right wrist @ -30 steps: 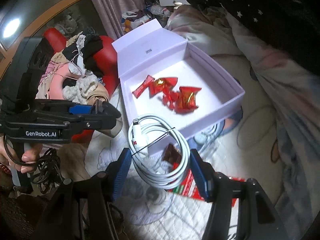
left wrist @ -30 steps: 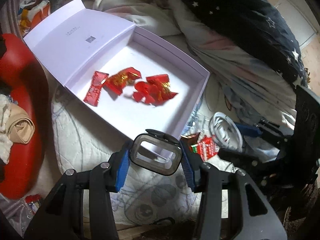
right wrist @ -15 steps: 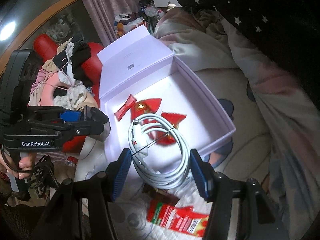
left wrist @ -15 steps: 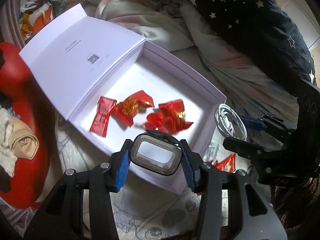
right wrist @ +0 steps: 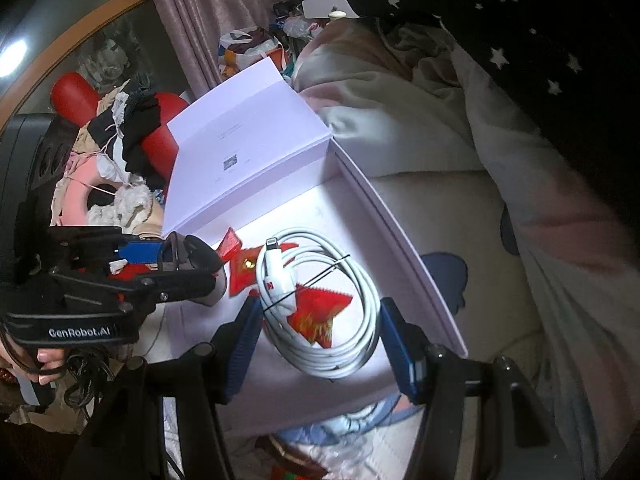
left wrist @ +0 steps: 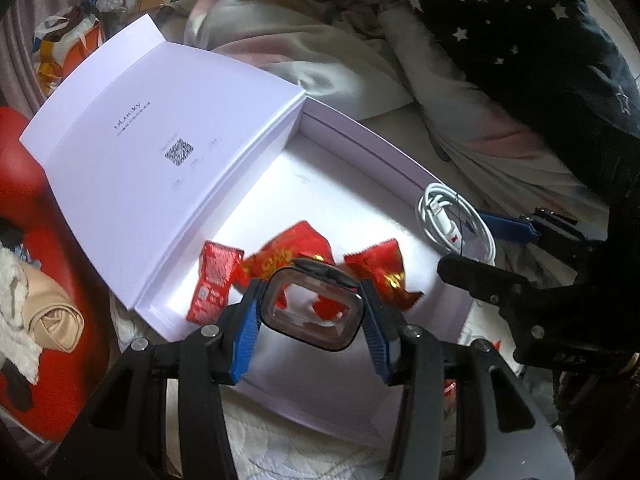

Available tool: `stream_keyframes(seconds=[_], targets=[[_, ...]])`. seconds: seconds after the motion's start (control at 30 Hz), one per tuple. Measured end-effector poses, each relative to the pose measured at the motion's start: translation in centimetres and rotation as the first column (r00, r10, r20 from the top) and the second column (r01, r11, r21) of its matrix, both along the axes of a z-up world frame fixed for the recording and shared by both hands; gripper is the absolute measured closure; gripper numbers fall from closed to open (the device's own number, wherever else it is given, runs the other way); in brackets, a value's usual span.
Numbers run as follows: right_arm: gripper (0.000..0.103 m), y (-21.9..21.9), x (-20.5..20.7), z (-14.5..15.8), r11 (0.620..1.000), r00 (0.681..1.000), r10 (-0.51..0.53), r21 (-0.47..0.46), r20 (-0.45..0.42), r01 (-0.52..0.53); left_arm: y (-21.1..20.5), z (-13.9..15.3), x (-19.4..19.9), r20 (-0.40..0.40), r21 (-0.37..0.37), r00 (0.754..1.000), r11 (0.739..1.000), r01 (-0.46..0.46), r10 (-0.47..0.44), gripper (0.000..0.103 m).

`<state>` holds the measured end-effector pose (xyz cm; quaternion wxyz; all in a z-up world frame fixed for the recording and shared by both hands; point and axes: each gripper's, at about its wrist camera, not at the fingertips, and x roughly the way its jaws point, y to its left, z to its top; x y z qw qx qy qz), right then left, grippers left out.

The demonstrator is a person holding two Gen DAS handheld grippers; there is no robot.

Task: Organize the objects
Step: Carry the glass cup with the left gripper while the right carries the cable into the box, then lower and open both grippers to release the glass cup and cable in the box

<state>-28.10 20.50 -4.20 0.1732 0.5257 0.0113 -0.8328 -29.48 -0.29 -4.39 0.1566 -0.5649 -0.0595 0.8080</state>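
Left gripper (left wrist: 310, 316) clamps a clear rounded-rectangular case (left wrist: 310, 312) between its fingers, above the open lavender box (left wrist: 352, 160) on the bed. Right gripper (right wrist: 318, 340) grips a coiled white cable (right wrist: 320, 308) (bound by a black tie) above the red candy wrappers (left wrist: 218, 280).

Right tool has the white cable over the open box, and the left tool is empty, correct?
Not quite. The left tool is not empty: it is shut on a dark-framed clear case, as the left wrist view shows. The rest holds: the right tool has the white cable over the open box.
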Motion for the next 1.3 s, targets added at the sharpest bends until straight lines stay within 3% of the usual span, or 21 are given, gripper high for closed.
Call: stream_keyframes(seconds=[0.33,0.73,1.03,1.3], targets=[[0.043,-1.9,-2.5,-1.8,1.0,1.0,-0.01,0.0,0.002,0.01,-0.9,-1.9,-2.3,-0.015,-0.082,1.0,0.997,-0.005,0.004,0.058],[0.043,-2.7,-4.3,-5.4,0.998,0.997,-0.064,-0.007,0.052,0.064,-1.0,-3.8,-3.8,-0.015,-0.09,1.0,0.996,-0.008,0.006,0.058],[0.043,-2.7,-3.8,-7.3,0.998,0.994,-0.059,0.016,0.096,0.058,-0.8,-3.7,-3.3,-0.004,-0.112,1.0,0.994,0.011,-0.012,0.058],[0.042,-3.1,-3.0,-7.0,0.997,0.994,-0.055,0.057,0.098,0.049,-1.0,-3.7,-2.0,0.007,-0.159,1.0,0.987,-0.001,0.002,0.057]])
